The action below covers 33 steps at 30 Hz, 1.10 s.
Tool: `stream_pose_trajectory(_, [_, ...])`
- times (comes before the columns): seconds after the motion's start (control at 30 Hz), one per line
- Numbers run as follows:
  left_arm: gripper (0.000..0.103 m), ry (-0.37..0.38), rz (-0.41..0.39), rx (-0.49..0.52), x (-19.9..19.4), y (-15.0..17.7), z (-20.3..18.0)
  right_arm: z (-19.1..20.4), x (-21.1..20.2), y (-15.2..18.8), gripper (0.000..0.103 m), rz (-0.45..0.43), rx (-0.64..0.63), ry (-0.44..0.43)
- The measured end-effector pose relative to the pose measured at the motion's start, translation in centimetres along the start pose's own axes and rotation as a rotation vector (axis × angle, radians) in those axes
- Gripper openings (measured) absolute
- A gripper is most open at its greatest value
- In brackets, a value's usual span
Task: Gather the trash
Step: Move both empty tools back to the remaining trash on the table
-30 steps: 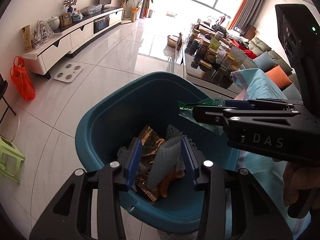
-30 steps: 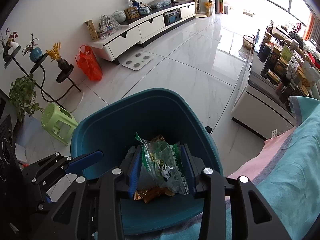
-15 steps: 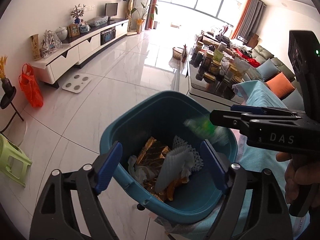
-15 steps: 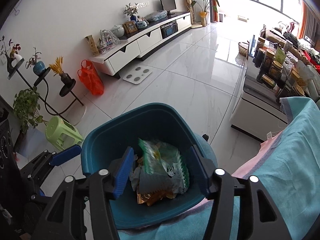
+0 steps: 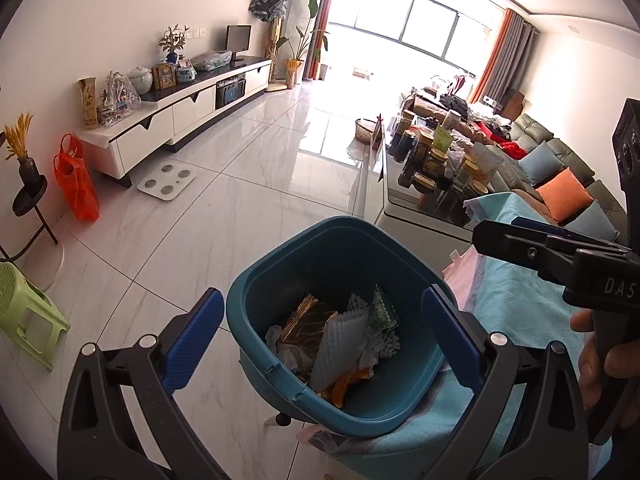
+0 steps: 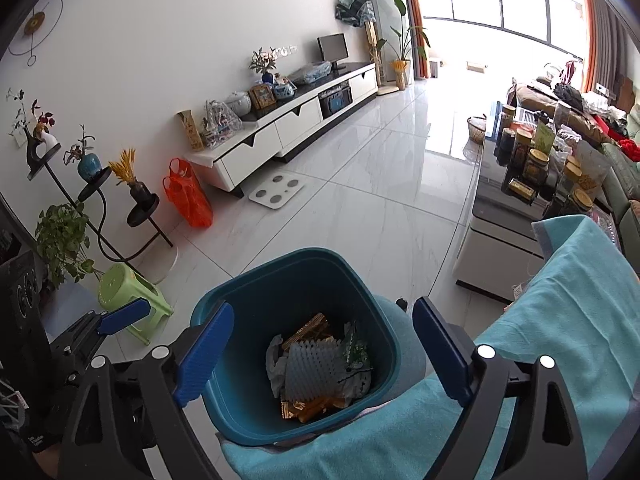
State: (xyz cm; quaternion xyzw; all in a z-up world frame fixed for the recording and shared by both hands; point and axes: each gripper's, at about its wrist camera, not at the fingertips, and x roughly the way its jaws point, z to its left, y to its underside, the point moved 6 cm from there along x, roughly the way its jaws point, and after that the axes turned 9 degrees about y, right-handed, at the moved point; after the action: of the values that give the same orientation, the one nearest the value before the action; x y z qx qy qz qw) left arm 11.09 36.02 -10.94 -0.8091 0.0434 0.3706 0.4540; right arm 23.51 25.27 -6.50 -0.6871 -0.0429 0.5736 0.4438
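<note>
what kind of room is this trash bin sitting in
Most likely a home living room: a long white TV cabinet with a small screen along the wall, a cushioned sofa, and the teal bin on glossy tile.

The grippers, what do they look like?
Both are black plastic frames with silver screws. The left gripper and the right gripper each have two flat blue ribbed fingers. The right one has grey letters "DAS" on its side.
</note>
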Motion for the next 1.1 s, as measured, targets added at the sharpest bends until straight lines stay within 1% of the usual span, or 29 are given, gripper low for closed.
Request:
stream_pose_trajectory(0.2, [0.097,0.016,-0.032,0.011,-2.2,-0.8,-1.1,-0.9,-2.3,0.2,0.09,-0.046,0.012,0.013])
stream_pose_trajectory(0.43, [0.097,0.052,-0.055,0.045,-4.1,-1.2,-3.6,-2.6,-4.9,0.9,0.092,-0.093,0.028,0.044])
stream_pose_trajectory(0.63, [0.097,0.096,-0.055,0.088,-5.0,-1.0,-6.8,-4.8,-7.4,2.4,0.096,-0.133,0.052,0.088])
stream_pose_trajectory(0.77, [0.097,0.129,-0.052,0.124,-5.4,-0.5,-9.5,-6.5,-9.1,4.0,0.096,-0.156,0.089,0.11])
stream_pose_trajectory(1.1, [0.097,0.199,-0.02,0.22,-4.7,1.2,-16.1,-11.4,-13.2,8.1,0.096,-0.208,0.196,0.179])
